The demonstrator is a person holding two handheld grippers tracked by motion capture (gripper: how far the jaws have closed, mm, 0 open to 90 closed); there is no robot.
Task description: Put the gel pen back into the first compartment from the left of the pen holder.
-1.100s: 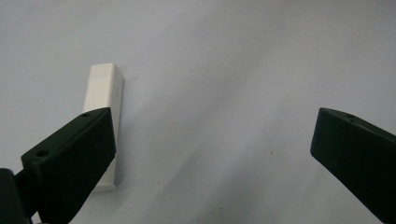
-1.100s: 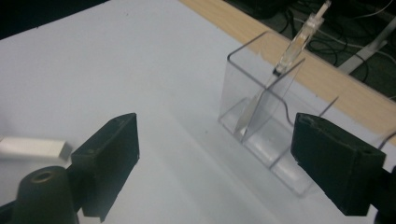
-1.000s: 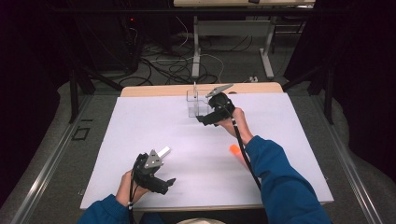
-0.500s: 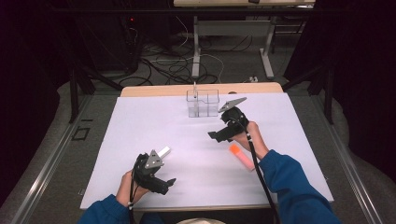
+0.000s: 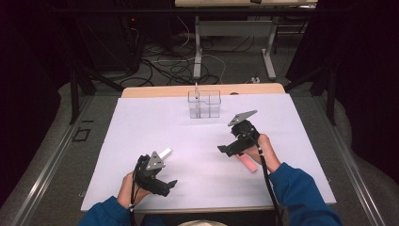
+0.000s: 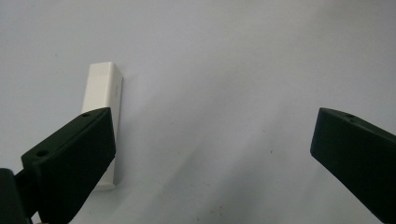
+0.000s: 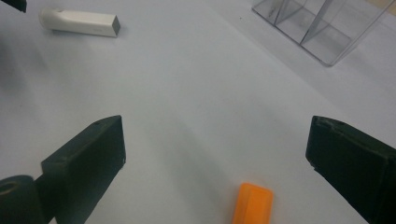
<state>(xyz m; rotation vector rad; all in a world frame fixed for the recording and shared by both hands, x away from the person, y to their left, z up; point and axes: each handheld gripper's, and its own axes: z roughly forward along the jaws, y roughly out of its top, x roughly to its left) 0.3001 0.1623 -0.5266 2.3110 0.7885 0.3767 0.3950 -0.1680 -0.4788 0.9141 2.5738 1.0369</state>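
**Right gripper drawn back from the clear box, jaws wide over the orange piece**

Since a second ago the right gripper (image 5: 225, 149) has come away from the clear plastic box (image 5: 204, 104) toward the person's side of the table, and its jaws have just been opening with nothing gripped. In the right gripper view its matt black, blocky fingers (image 7: 91, 156) stand far apart, and the orange block (image 7: 252, 204), smooth with rounded corners, lies flat on the white table cover (image 7: 187, 93) between them, nearer the right-hand finger and touching neither.

Left gripper (image 5: 168, 184) has kept its place, jaws spread wide and empty. The white bar (image 6: 103, 100), a smooth squared stick, lies just beyond its left-hand finger (image 6: 74, 158), partly hidden behind it; whether they touch I cannot tell.

Farthest from both sets of fingers stands the box, transparent, thin-walled and split into compartments; a slim upright piece rises at its left side, too small to identify.
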